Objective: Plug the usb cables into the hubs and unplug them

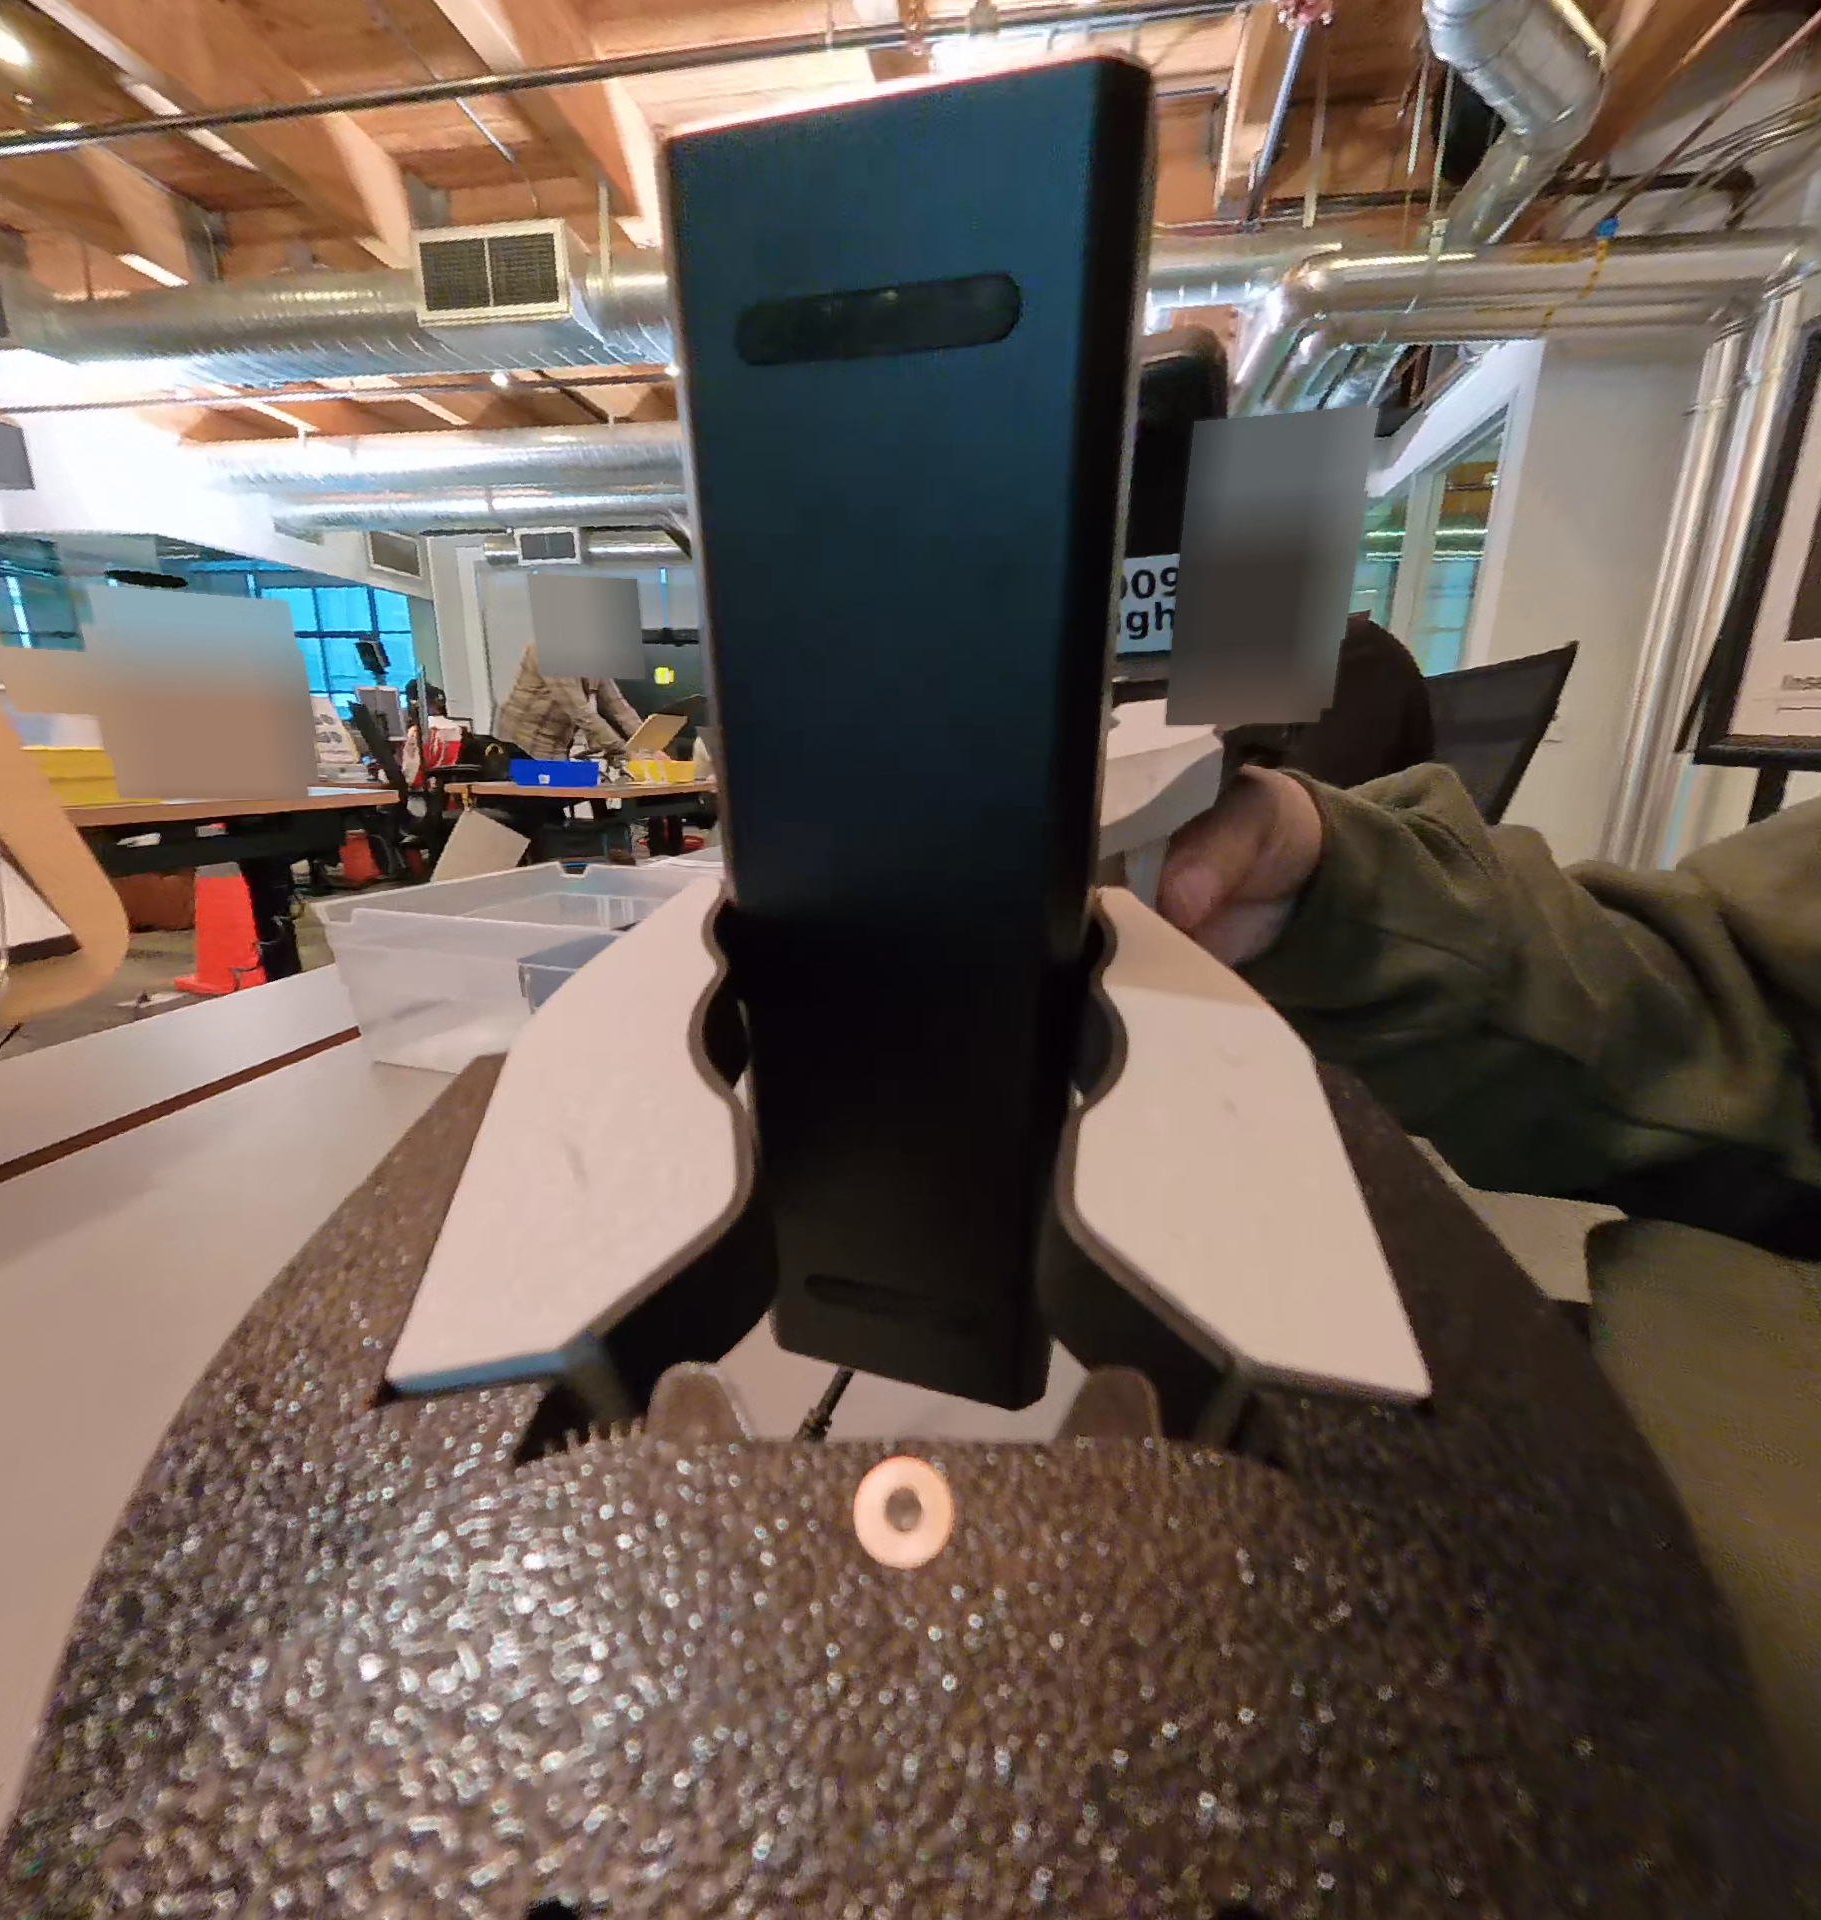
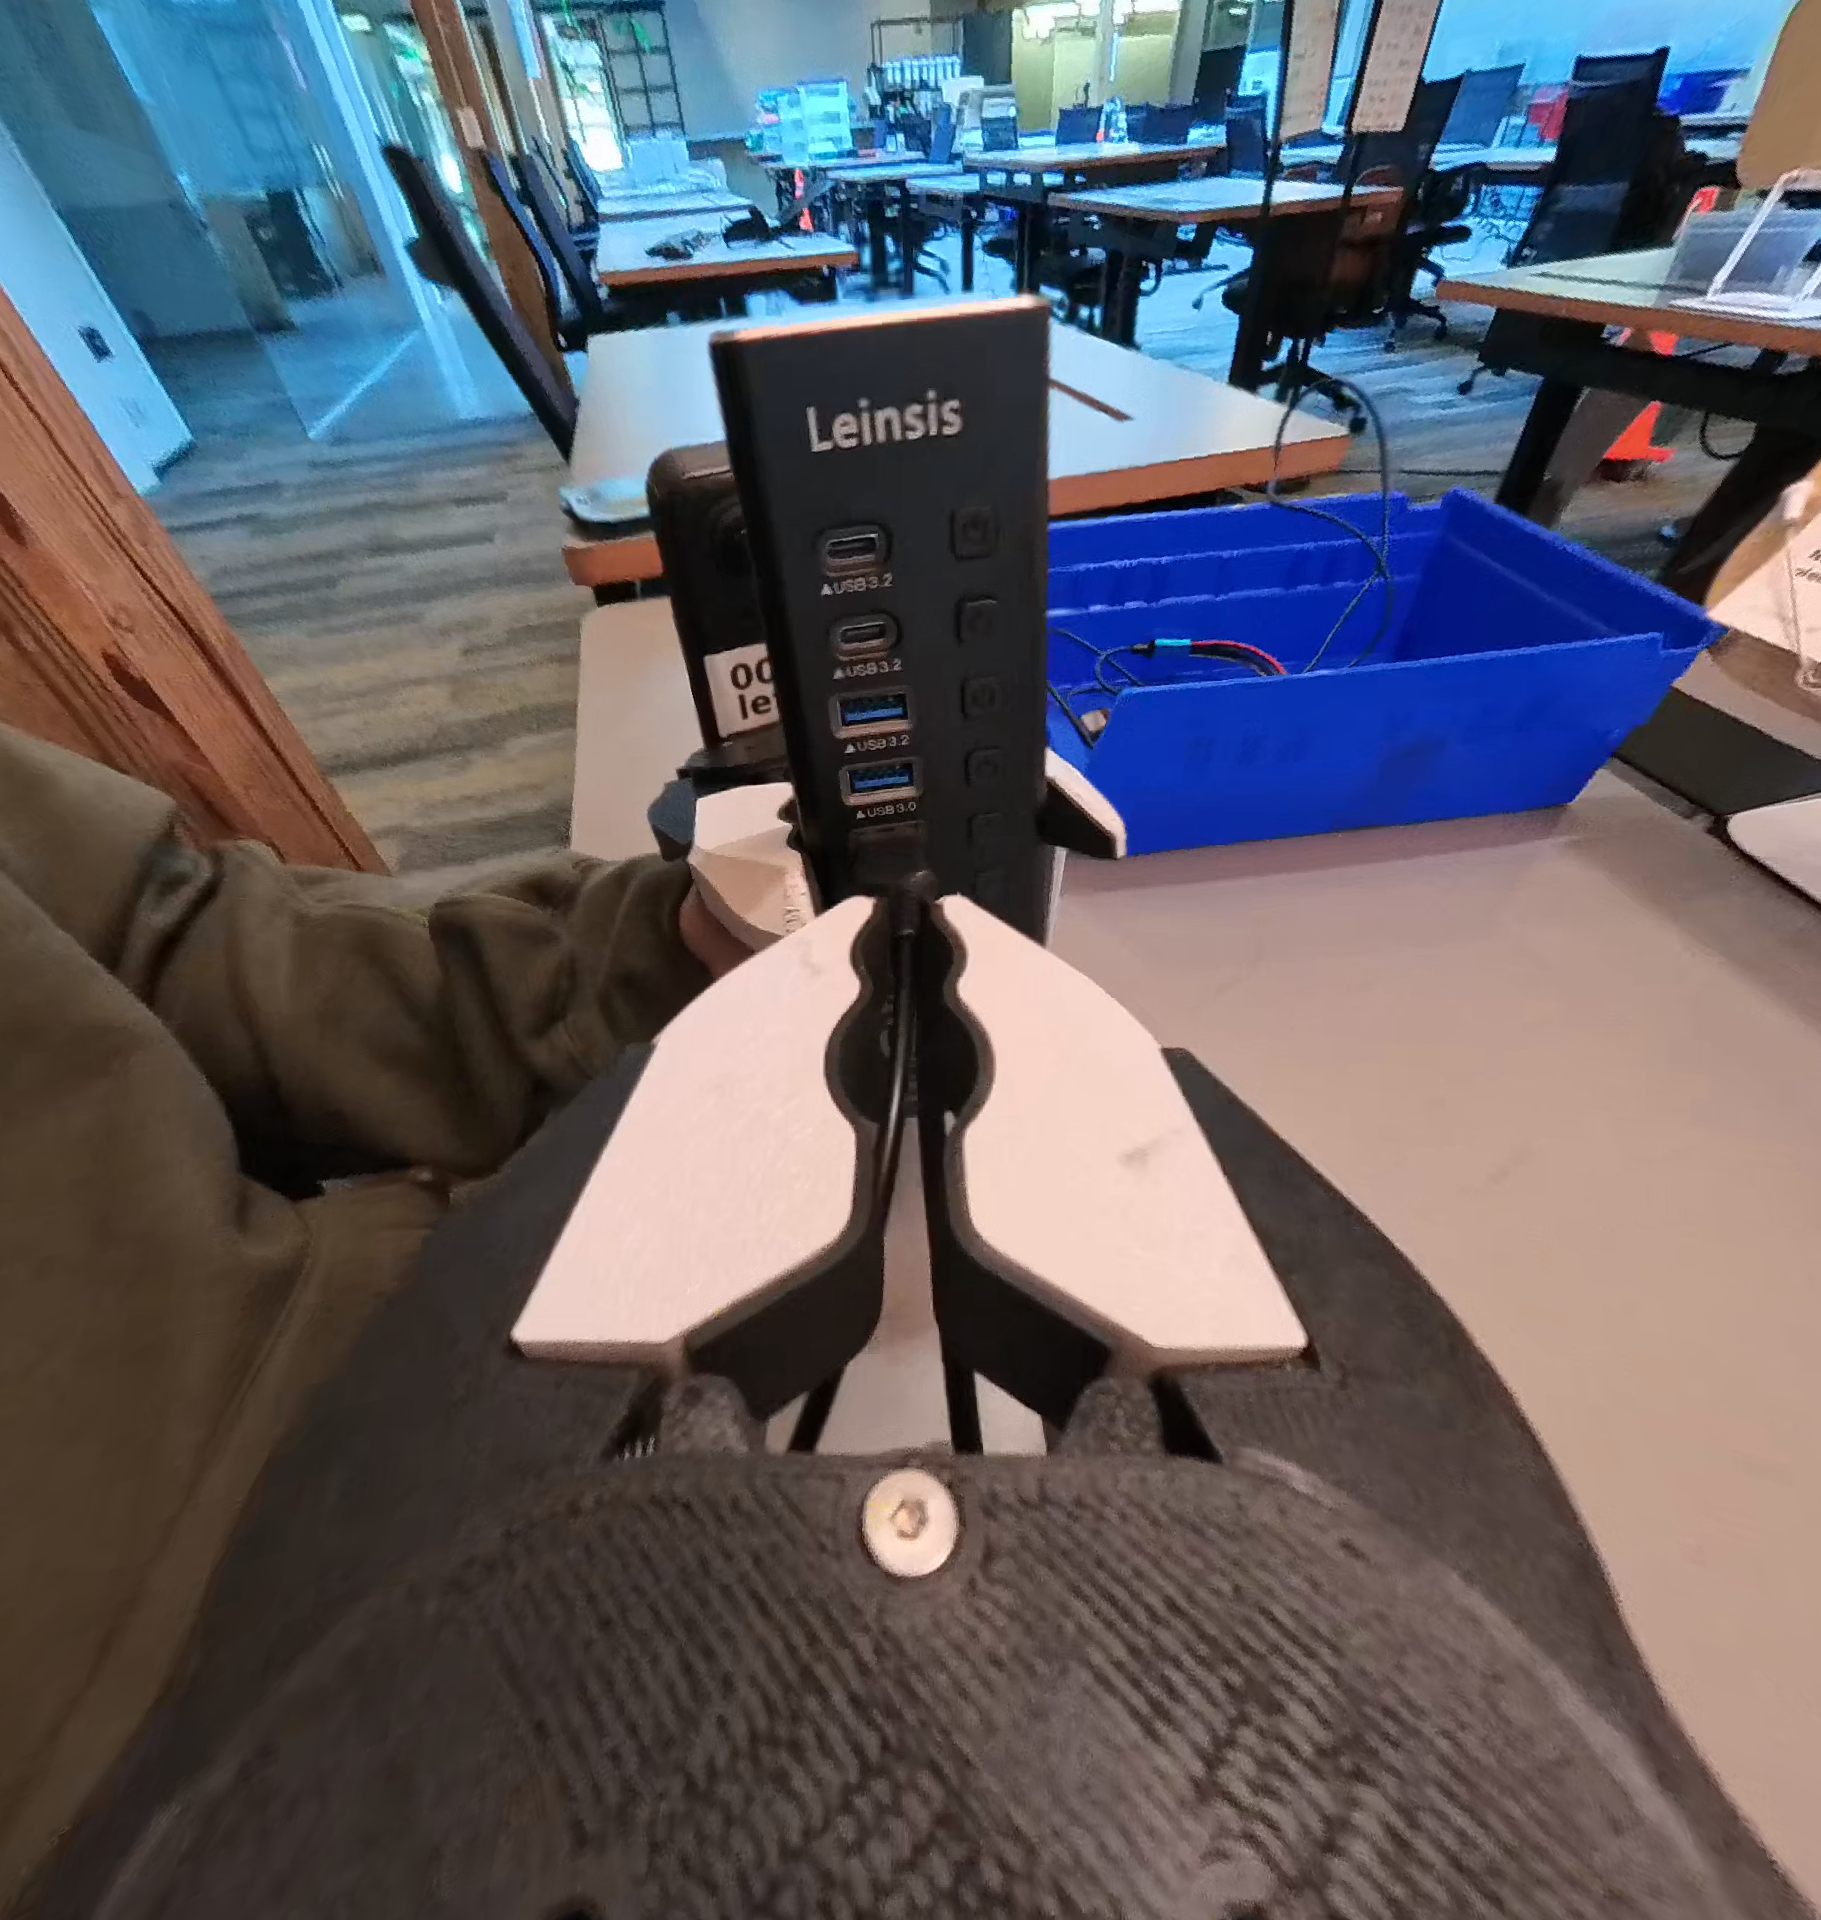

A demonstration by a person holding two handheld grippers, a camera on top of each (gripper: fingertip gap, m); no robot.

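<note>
Standing beside the hub (image 2: 885, 623), a blue bin (image 2: 1405, 727) holds loose wires (image 2: 1197, 655).

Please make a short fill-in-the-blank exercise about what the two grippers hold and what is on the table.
1. The left gripper holds the black ____ upright.
2. The right gripper is closed on a thin black ____.
3. The bin on the table behind the hub is ____ in colour.

Missing words: hub; cable; blue

White lettering on black hub (image 2: 890, 468)
</note>
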